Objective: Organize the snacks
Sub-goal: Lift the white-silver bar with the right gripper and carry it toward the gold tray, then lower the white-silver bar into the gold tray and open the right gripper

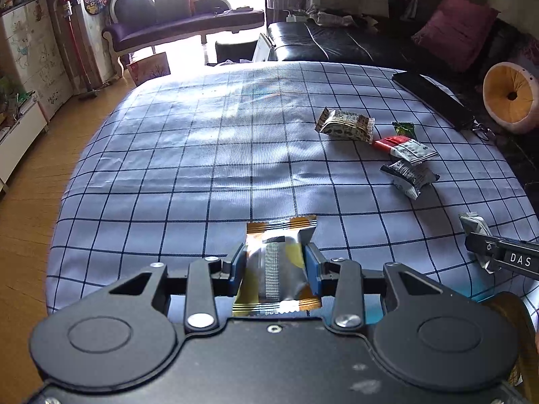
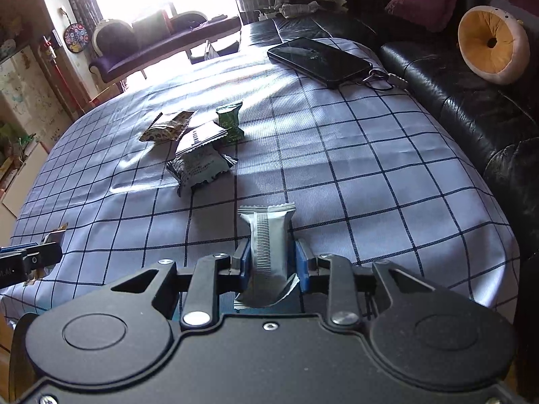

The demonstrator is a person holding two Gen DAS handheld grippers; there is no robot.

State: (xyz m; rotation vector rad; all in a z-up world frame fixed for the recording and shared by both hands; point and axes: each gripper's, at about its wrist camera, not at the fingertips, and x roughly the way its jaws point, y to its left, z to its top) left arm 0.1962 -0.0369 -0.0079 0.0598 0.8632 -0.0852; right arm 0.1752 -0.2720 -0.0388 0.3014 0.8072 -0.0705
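Observation:
My left gripper (image 1: pixel 274 262) is shut on an orange and silver snack packet (image 1: pixel 281 262), held above the near edge of the checked tablecloth (image 1: pixel 202 155). My right gripper (image 2: pixel 271 259) is shut on a grey snack packet (image 2: pixel 269 245), also over the cloth; it shows at the right edge of the left wrist view (image 1: pixel 495 252). A loose group lies on the cloth: a brown patterned packet (image 1: pixel 345 124), a small green packet (image 1: pixel 404 129), a red and white packet (image 1: pixel 404 146) and a black and white packet (image 1: pixel 409 175).
A black phone (image 2: pixel 320 60) with a keyring lies at the table's far right corner. A black leather sofa (image 2: pixel 471 101) with a round orange cushion (image 2: pixel 492 43) runs along the right. Wooden floor (image 1: pixel 30 202) is on the left.

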